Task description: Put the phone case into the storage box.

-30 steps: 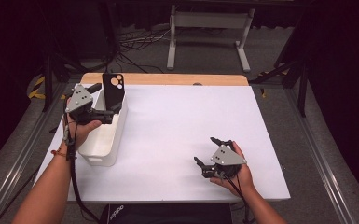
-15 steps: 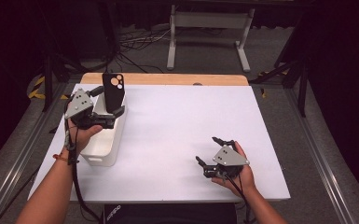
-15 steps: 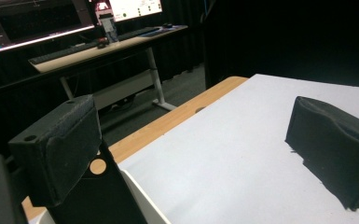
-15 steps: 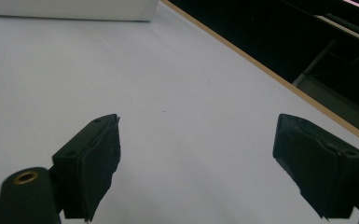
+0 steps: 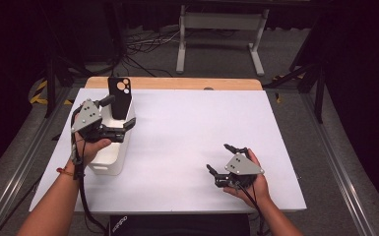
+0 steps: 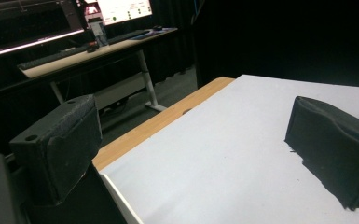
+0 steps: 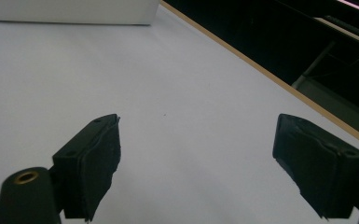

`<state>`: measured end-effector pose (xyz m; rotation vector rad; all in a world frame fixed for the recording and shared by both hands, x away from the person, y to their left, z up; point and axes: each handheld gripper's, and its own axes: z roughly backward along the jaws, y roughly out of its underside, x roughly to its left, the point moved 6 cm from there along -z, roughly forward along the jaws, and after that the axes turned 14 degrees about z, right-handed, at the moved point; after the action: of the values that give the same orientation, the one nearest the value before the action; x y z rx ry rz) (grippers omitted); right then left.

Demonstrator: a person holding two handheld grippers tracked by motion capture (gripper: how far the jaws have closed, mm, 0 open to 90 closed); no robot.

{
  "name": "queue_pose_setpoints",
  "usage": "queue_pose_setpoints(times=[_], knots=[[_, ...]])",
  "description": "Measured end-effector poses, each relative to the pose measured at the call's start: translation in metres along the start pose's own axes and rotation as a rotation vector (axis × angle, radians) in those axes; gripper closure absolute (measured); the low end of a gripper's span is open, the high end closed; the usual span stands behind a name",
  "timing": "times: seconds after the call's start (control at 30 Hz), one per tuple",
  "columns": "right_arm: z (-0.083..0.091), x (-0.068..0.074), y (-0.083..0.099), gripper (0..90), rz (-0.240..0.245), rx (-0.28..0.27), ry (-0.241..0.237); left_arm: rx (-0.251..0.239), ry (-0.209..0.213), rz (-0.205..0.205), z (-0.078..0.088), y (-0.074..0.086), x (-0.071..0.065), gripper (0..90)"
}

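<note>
A black phone case (image 5: pixel 119 94) with a round camera cut-out stands upright at the far end of a white bin (image 5: pixel 109 156) on the left of the table. My left gripper (image 5: pixel 118 113) hovers over the bin just in front of the case, jaws wide apart and holding nothing. In the left gripper view my left gripper (image 6: pixel 191 154) looks across bare white table. My right gripper (image 5: pixel 220 158) rests low near the front right of the table, open and holding nothing. In the right gripper view, my right gripper (image 7: pixel 196 163) faces the bin's wall (image 7: pixel 74 11) farther off.
The white table top (image 5: pixel 197 128) has a wooden strip (image 5: pixel 177 83) along its far edge. Beyond it a metal stand (image 5: pixel 219 37) and cables sit on the floor. A desk with lit monitors (image 6: pixel 74 51) stands past the table.
My left gripper has drawn back a little toward me, away from the phone case, which stays upright in the bin. The right gripper has barely moved.
</note>
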<state>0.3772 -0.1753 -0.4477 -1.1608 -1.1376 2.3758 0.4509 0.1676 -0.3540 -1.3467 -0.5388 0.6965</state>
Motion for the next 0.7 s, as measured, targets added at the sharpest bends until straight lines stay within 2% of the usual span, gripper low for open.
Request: queue_pose_setpoints(times=[0.43,0.53,0.7], knots=[[0.004,0.0,-0.004,15.8,0.002,-0.017,0.004,0.001,0.041,-0.021,0.007,0.005,-0.023,4.3],[0.004,0.0,-0.005,15.7,0.005,-0.019,0.003,-0.001,0.061,-0.02,0.009,0.008,-0.029,4.2],[0.005,0.0,-0.005,15.8,0.008,-0.021,0.004,0.021,0.07,-0.03,0.011,0.016,-0.038,4.4]])
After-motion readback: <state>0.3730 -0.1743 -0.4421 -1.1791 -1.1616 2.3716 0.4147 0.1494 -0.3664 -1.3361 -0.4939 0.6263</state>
